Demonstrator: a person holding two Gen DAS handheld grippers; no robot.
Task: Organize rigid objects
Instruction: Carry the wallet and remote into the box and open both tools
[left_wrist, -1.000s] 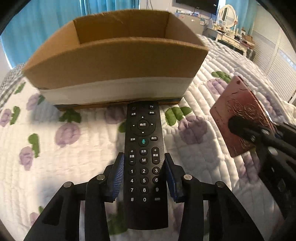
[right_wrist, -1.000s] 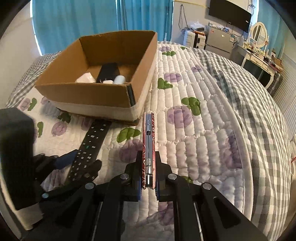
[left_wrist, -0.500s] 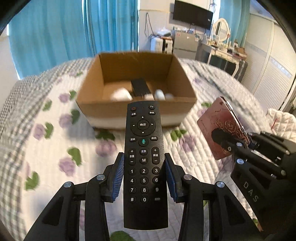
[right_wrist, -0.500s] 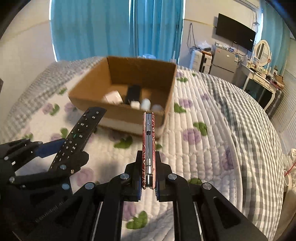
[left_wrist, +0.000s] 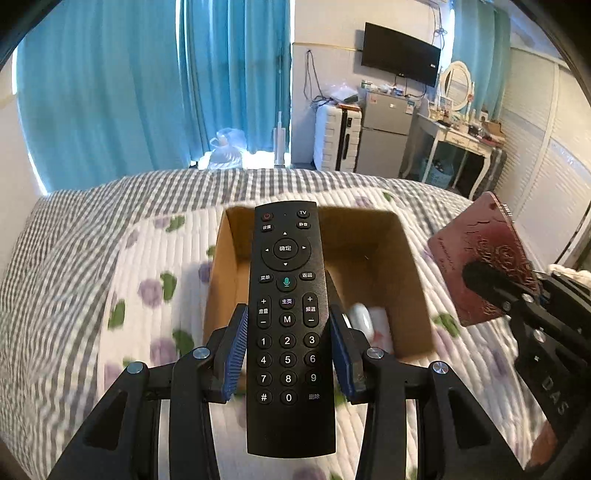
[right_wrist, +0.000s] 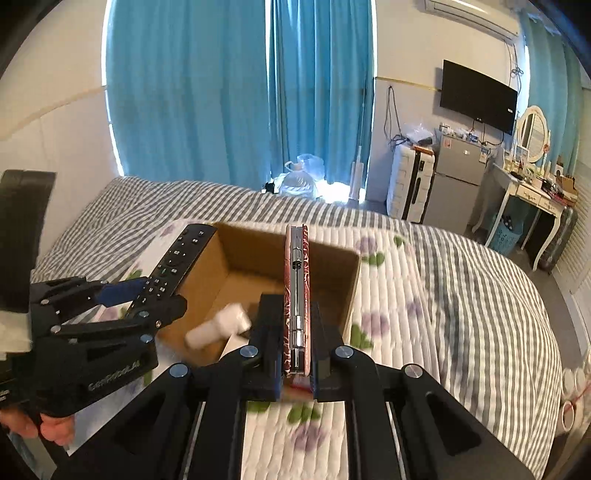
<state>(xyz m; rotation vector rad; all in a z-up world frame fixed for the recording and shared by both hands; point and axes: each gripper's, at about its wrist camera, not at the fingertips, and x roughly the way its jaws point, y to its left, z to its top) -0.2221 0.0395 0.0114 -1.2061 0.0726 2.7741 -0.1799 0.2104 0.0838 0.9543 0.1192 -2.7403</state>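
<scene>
Room: bedroom with blue curtains (right_wrist: 236, 92), a wall television (right_wrist: 478, 96), a small fridge (right_wrist: 456, 177) and a white dressing table (right_wrist: 535, 192) at the far side.
Surface: bed (right_wrist: 461, 295) under a quilt with purple flowers in the middle and grey-and-white stripes toward its edges.
Box: open cardboard box (left_wrist: 402, 280) standing on the flowered part of the quilt, nearer the bed's far edge than the near one.
Box contents: a white bottle-like item (right_wrist: 218, 326) lying on the bottom, and other pale things too blurred to tell.
Left gripper (left_wrist: 288, 349): closed on a black remote control (left_wrist: 288, 325), blue pads pressed against its two long sides at the number keys; buttons face up.
Remote position: held in the air over the box's left part, its top end reaching toward the far wall of the box.
Right gripper (right_wrist: 295, 347): clamped on a dark red patterned case (right_wrist: 295, 295), held on edge with its metal hinge facing the camera.
Case position: in the air above the box's right part, beside the remote and apart from it.
</scene>
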